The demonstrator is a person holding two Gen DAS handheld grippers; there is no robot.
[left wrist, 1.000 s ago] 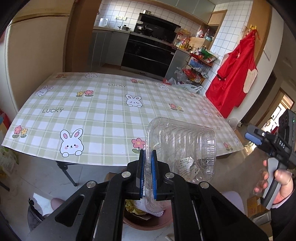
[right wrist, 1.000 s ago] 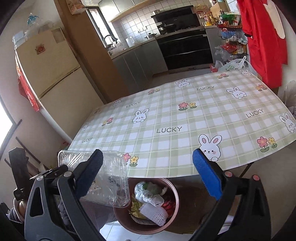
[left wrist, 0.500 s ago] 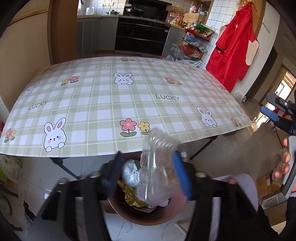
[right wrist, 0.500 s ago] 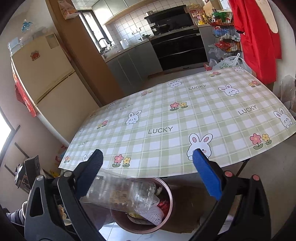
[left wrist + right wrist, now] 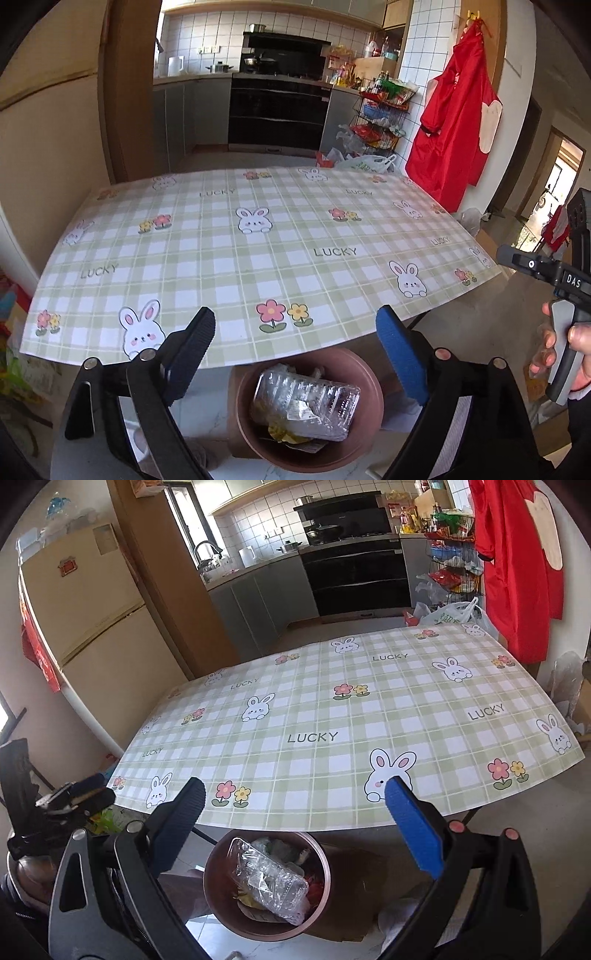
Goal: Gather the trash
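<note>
- The left claw (image 5: 295, 339) is spread wide and carries nothing; the right claw (image 5: 295, 812) is likewise spread and bare.
- Below and between the left claw's fingers, the brown bin (image 5: 310, 410) holds a crumpled clear plastic container (image 5: 306, 406) atop yellowish wrappers.
- Judged from this, the drop step looks finished.
- Ahead of both claws, the checked worktop (image 5: 258, 243) shows no trash, so the next move calls for scanning elsewhere.
</note>
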